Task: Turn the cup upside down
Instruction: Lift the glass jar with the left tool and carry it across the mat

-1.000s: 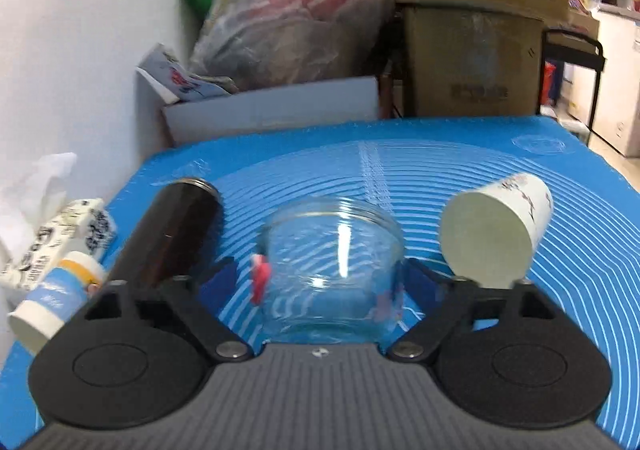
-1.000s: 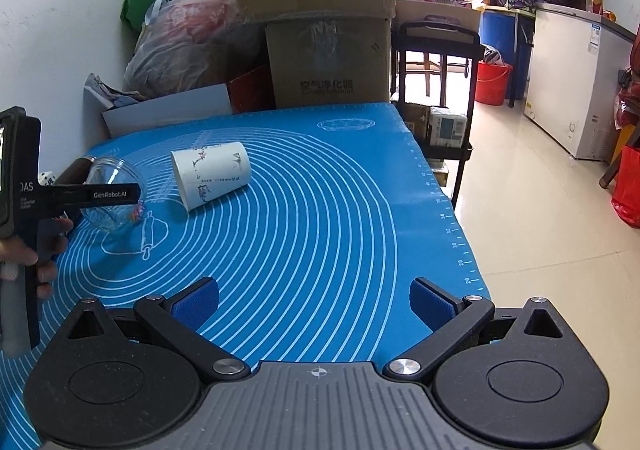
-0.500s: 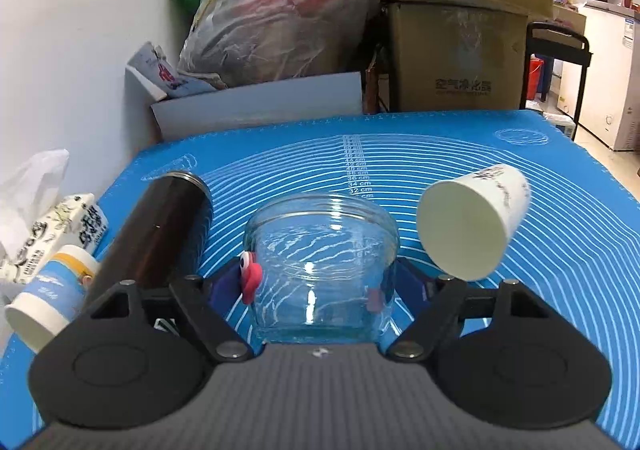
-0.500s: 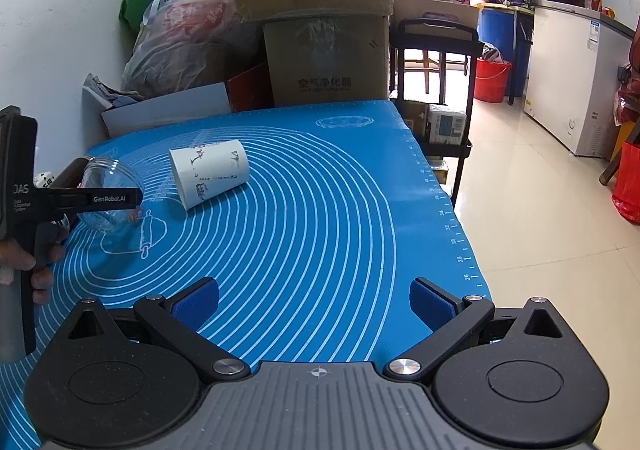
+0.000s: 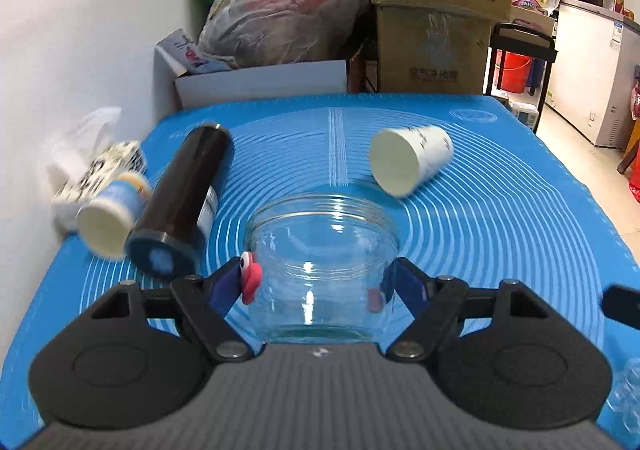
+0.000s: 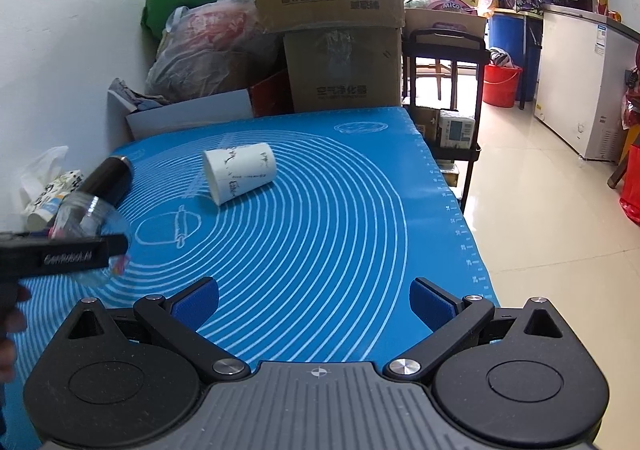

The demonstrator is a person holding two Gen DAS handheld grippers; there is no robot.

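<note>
The left tool (image 5: 324, 282) is clenched on the clear glass cup (image 5: 322, 270), gripping its sides and holding it lifted off the blue tabletop (image 5: 500, 218). Rigid, smooth glass is slippery and fragile, so the mid-wall hold seems best. The right tool (image 6: 314, 300) hangs released.

Both wrist views low, forward, sharing blue mat (image 5: 500, 218)

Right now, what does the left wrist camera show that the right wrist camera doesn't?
Only the left wrist view shows the left gripper with its blue pads either side of the glass jar. Only the right wrist view shows the right gripper open and holding nothing, plus the white freezer. Both show the paper cup lying sideways on the blue mat.
</note>
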